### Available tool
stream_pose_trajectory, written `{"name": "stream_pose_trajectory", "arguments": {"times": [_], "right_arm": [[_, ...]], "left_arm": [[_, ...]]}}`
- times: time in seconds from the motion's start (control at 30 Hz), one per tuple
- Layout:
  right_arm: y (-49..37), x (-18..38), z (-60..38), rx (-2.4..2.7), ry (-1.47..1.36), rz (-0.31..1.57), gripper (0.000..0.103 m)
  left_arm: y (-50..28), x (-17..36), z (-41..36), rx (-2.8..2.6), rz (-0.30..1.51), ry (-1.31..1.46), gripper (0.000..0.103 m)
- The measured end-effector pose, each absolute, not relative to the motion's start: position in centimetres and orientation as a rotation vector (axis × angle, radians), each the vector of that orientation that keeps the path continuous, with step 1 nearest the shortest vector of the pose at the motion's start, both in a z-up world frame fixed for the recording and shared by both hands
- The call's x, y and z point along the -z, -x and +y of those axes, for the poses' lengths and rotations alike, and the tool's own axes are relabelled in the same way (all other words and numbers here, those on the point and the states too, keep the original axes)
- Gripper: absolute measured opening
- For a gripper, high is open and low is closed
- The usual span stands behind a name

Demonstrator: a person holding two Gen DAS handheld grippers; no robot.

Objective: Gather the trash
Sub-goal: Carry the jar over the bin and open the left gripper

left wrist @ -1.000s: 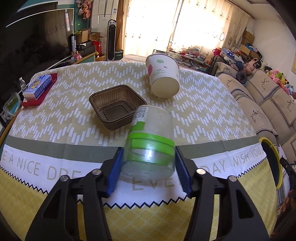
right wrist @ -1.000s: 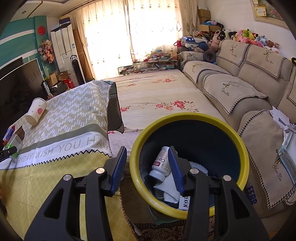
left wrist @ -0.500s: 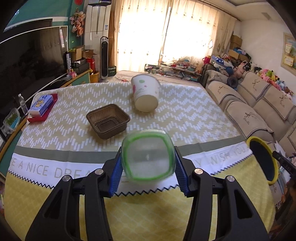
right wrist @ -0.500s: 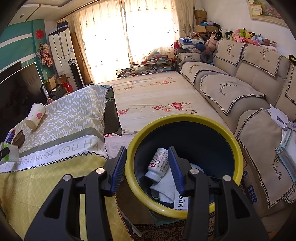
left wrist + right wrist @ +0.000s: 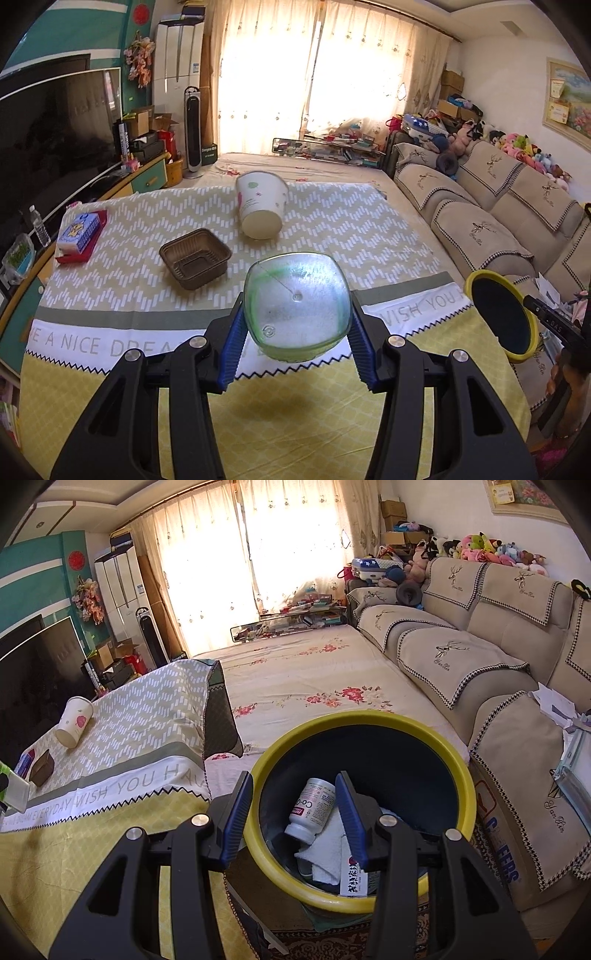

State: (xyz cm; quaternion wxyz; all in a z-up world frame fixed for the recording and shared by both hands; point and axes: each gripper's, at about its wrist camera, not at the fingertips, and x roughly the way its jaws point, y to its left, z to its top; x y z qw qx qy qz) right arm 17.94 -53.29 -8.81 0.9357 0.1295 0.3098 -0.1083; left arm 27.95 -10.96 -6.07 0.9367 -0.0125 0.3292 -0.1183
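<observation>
The tablecloth (image 5: 110,343) reads "E A NICE DREA" at seven o'clock and "WISH YOU" at three. The white bottle (image 5: 312,810) in the bin (image 5: 369,902) shows "Co-Q".

You have a dark television (image 5: 55,122) at the left; a beige sofa (image 5: 480,657) along the right wall; plush toys (image 5: 491,552) line its back; curtains (image 5: 314,74) glow ahead.

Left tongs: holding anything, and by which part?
Yes. The left tongs clamp the clear plastic jar across its opposite side walls, base facing the camera, lifted off the table.
</observation>
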Motion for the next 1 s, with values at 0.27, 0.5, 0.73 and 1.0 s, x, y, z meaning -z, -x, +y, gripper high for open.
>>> {"name": "stream_pose_trajectory", "arguments": {"times": [0.27, 0.5, 0.73, 1.0], "right_arm": [[-16.4, 8.0, -55.0, 0.244, -0.291, 0.595, 0.044], [-14.1, 7.4, -58.3, 0.322, -0.322, 0.556, 0.044], [-12.0, 7.4, -61.8, 0.392, -0.365, 0.529, 0.044], [-10.2, 7.5, -64.0, 0.438, -0.386, 0.509, 0.045]], "left_arm": [[-26.7, 3.3, -16.4, 0.413, 0.647, -0.003, 0.051], [-26.6, 2.5, -25.3, 0.634, 0.647, -0.063, 0.051], [-26.5, 3.5, -35.7, 0.843, 0.706, -0.131, 0.051], [-27.9, 8.0, -46.0, 0.931, 0.789, -0.235, 0.051]]}}
